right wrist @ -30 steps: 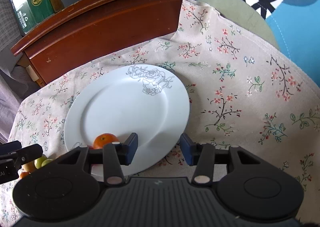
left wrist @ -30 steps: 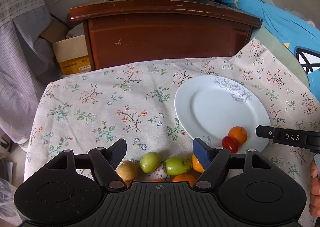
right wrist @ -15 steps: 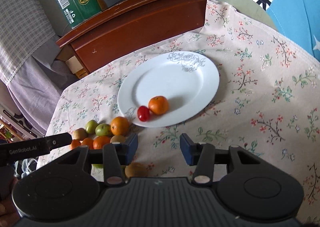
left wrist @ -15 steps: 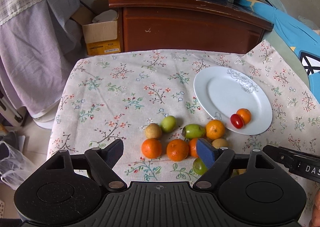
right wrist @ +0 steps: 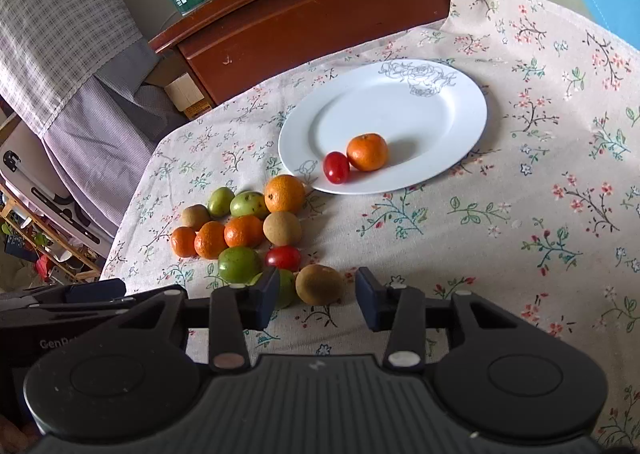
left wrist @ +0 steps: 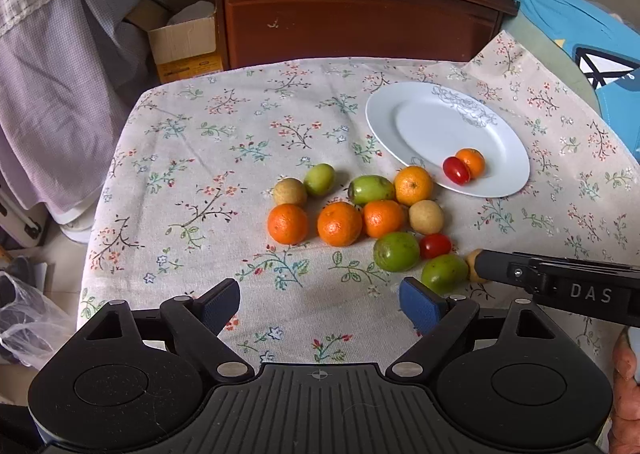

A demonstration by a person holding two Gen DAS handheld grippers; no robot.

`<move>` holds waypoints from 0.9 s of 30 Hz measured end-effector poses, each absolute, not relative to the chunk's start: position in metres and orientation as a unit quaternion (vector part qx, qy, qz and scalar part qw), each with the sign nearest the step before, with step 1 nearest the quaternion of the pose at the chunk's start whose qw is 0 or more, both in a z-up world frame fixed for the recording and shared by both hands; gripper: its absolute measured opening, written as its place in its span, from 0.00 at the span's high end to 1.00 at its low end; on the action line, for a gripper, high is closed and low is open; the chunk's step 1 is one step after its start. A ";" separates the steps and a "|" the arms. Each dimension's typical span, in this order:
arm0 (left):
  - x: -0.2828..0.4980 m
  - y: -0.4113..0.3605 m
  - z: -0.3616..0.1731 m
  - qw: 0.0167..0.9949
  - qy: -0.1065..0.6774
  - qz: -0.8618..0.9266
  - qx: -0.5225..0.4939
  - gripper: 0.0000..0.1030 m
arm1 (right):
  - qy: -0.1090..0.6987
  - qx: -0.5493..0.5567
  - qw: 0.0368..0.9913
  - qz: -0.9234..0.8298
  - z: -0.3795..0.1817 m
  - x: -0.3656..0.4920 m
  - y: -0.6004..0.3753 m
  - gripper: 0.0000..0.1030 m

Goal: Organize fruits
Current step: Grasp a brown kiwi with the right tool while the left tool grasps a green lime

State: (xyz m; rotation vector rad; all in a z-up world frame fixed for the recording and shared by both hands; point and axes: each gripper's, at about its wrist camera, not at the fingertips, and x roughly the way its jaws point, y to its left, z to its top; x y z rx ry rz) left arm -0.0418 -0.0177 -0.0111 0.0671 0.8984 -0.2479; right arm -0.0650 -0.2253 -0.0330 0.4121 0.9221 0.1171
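While my left tongs (left wrist: 319, 304) hang over bare tablecloth (left wrist: 224, 142) at the near edge of the desk, their jaws are spreading wider with nothing between them. My right tongs (right wrist: 316, 300) are narrowing, also empty; the brown fruit (right wrist: 319, 284) lies just beyond their tips, beside a green fruit (right wrist: 286, 286) half hidden by the left pad.

That brown one looks firm and matte, so I judge it should sit well if I pinch it across its widest part. Next out, the cherry tomato (right wrist: 283, 257) is glossy and thin-skinned: light, slippery, easily split, so it wants a gentle squeeze across its short middle. The green fruits (left wrist: 396, 251) look hard and smooth and may roll. Further on, the oranges (left wrist: 339, 223) are packed touching one another; their dimpled peel gives grip and yields a little, but I would approach from the open side to avoid nudging neighbours.

Farthest, to the right, the white plate (right wrist: 440, 110) already carries one small orange (right wrist: 367, 152) touching a tomato (right wrist: 336, 167).
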 end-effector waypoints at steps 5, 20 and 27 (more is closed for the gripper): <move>-0.047 -0.022 -0.016 0.888 0.432 -0.158 0.020 0.14 | 0.448 0.195 0.871 0.055 -0.042 -0.063 -0.223 0.72; -0.055 -0.057 -0.026 0.882 0.430 -0.192 0.030 0.16 | 0.435 0.204 0.877 0.011 -0.017 -0.077 -0.238 0.73; -0.055 -0.081 -0.029 0.881 0.437 -0.179 0.031 0.18 | 0.428 0.211 0.879 -0.013 -0.007 -0.087 -0.249 0.73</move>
